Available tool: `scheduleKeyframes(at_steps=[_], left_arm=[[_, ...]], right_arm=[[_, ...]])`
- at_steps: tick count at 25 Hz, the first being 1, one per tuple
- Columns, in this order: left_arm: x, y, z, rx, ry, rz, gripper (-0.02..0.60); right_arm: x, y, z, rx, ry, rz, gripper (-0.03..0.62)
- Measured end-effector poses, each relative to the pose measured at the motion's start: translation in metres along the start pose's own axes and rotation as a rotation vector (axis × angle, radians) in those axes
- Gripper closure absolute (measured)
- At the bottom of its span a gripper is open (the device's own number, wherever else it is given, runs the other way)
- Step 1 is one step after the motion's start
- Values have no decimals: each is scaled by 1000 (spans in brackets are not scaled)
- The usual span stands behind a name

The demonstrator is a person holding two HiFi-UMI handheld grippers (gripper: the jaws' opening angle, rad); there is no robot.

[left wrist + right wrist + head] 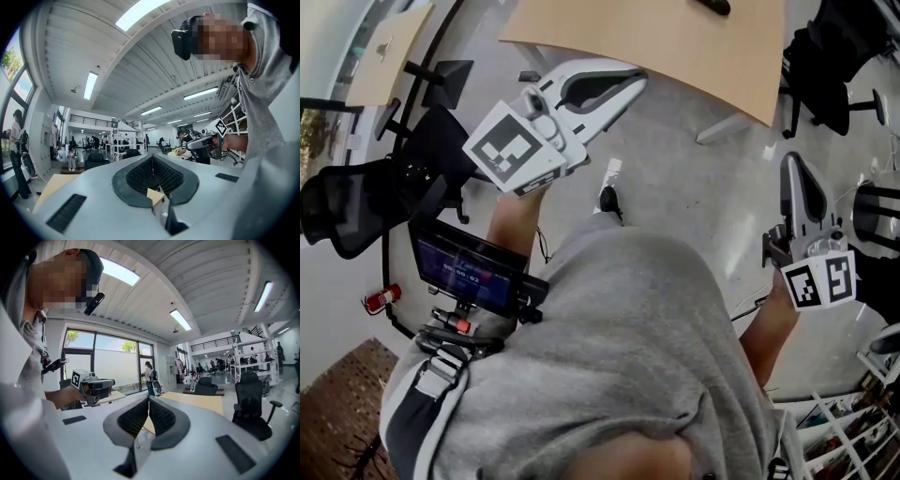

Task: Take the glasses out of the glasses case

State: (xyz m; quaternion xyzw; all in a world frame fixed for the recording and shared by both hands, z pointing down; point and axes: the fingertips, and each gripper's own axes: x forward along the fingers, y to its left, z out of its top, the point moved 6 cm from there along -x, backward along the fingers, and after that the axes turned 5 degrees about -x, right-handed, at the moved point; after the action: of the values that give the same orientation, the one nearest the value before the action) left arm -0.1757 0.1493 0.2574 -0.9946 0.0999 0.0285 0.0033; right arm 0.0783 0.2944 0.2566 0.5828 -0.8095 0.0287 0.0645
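A: Jaw state?
B: Left gripper [630, 82]: jaws are pressed together, with nothing between them. Right gripper [794, 161]: the same, jaws closed on nothing. This is confirmed in both gripper views.
A: Glasses case located?
B: It is not seen in any view, and neither are the glasses. A tan worktop [675, 47] is shown at 12 o'clock in the head view. A dark object [713, 6] is cut off at the top edge near 1 o'clock and cannot be identified.
A: Bearing from the jaws?
B: In the head view the left is aimed at about 2 o'clock and the right at 12, both toward the worktop. The case is judged to lie further on that way, beyond the frame. Its long axis cannot be given.
A: Nearer hand?
B: Left. Its tip is seen just beside the worktop's near edge. The right is held at 3 o'clock over the floor [675, 187], well apart from that edge.
A: Next?
B: The case has to be brought into view first. The jaws must be opened before any grasp is tried.
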Motion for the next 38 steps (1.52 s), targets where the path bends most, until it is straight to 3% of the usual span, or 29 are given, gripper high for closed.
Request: scheduleKeyframes(at_steps=[3, 6, 9, 11, 19, 33, 38], left_arm=[[-5, 30, 1, -9, -27, -36, 577], [-22, 85, -6, -43, -75, -96, 577], [-56, 127, -9, -42, -13, -36, 577], [-55, 129, -9, -51, -10, -9, 577], [-43, 129, -10, -55, -58, -20, 577], [-57, 150, -18, -20, -59, 86, 577], [-39, 166, -30, -36, -48, 100, 577]], right_arm=[[21, 7, 12, -24, 1, -46, 586], [67, 22, 26, -67, 26, -119, 586], [119, 30, 19, -30, -3, -97, 586], [120, 23, 22, -22, 10, -88, 586], [118, 8, 32, -65, 41, -108, 586], [168, -19, 30, -88, 16, -42, 586], [190, -41, 20, -83, 26, -13, 586]])
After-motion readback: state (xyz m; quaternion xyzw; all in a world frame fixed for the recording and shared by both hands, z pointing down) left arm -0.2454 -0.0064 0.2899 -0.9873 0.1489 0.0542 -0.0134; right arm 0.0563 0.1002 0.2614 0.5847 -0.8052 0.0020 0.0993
